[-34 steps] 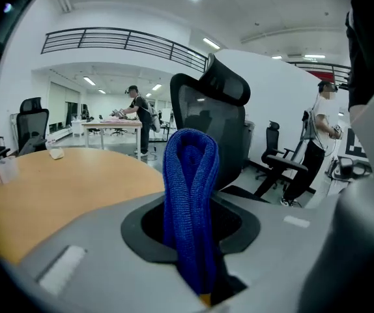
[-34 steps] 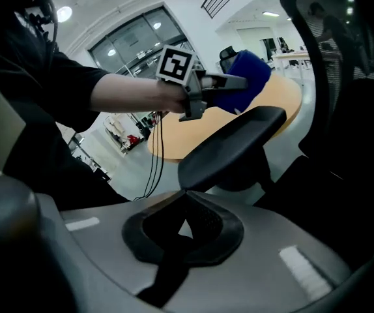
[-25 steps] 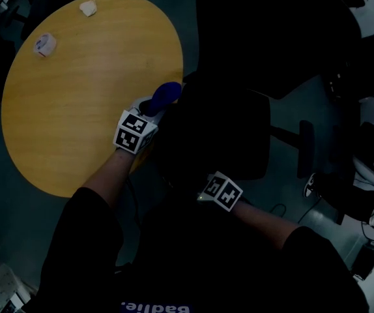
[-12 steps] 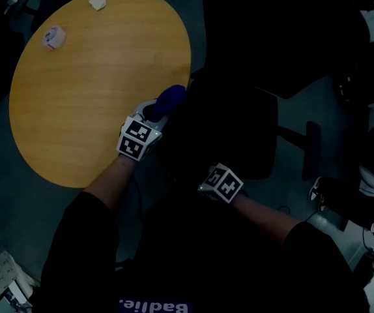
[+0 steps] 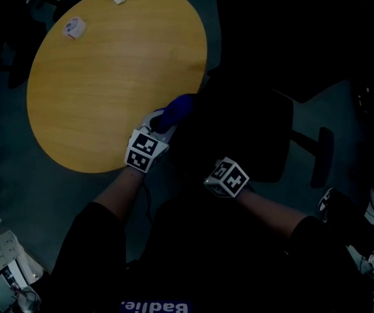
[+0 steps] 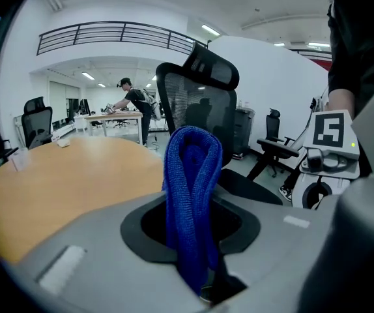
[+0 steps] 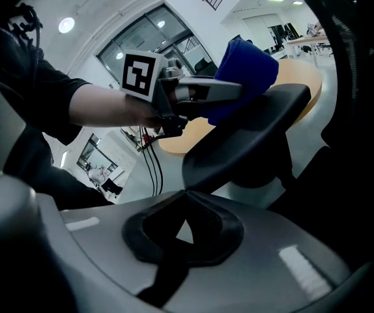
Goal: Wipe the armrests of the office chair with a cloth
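A blue cloth [image 5: 177, 111], folded into a thick loop, sits just above the middle of the head view at 12 o'clock, pressed on the far end of a black armrest [image 7: 239, 142] of the office chair [image 5: 258, 135]. The left gripper [image 5: 164, 121], at 7 o'clock from the cloth, has its jaws clamped on the cloth's lower fold, with the loop standing out beyond them. The right gripper [image 7: 184, 233], at 5 o'clock from the cloth, has its jaws drawn together on nothing and points along the armrest from its near end. A round wooden table [image 5: 96, 90] fills the 10 o'clock side, its edge just beside the chair, with two small pale items near its far rim. To wipe well, the loop probably wants to lie flat against the pad, not touch it only with its tip, and be drawn along the full length, edges included. The free gripper could steady the chair, since it may swivel or roll under pressure. The other armrest [image 5: 322, 156], at 3 o'clock, looks not yet dealt with.
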The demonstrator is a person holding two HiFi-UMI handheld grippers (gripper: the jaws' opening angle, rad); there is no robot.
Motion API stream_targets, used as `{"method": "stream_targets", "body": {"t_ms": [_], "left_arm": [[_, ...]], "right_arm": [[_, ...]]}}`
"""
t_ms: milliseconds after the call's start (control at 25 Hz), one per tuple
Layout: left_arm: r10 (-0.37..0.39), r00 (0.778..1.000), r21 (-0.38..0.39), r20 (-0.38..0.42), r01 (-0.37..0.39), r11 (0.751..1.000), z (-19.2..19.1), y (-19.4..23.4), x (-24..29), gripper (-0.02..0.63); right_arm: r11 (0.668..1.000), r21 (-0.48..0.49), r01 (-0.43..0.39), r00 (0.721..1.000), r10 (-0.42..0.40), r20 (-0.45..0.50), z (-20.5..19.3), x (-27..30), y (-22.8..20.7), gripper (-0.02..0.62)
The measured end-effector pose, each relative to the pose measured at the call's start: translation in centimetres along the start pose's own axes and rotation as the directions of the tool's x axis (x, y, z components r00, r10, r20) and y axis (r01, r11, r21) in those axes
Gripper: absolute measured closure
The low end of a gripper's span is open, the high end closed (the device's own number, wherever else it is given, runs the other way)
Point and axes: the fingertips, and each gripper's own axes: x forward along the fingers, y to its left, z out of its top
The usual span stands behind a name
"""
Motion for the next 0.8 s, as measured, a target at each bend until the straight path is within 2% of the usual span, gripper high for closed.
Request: {"method": "stream_targets", "body": {"t_ms": [200, 520, 800], "left_arm": [[0.053, 0.999, -0.056, -0.001, -0.053, 0.997, -1.6, -0.3, -2.5, 0.488], [0.109, 0.994, -0.075, -0.027, -0.110, 0.991, -3.6, -3.1, -4.6, 0.488], [0.130, 0.990, -0.099, -0.058, -0.135, 0.986, -5.3, -6.2, -7.2, 0.488]], "right_arm": [[1.000, -0.021, -0.019, 1.000, 0.019, -0.001, 0.6, 0.5, 0.7, 0.591], [0.998, -0.059, -0.035, 0.999, 0.035, -0.004, -0.3, 0.3, 0.8, 0.591], [0.999, -0.031, -0.032, 0.999, 0.032, 0.004, -0.8, 0.6, 1.0, 0.591]]}}
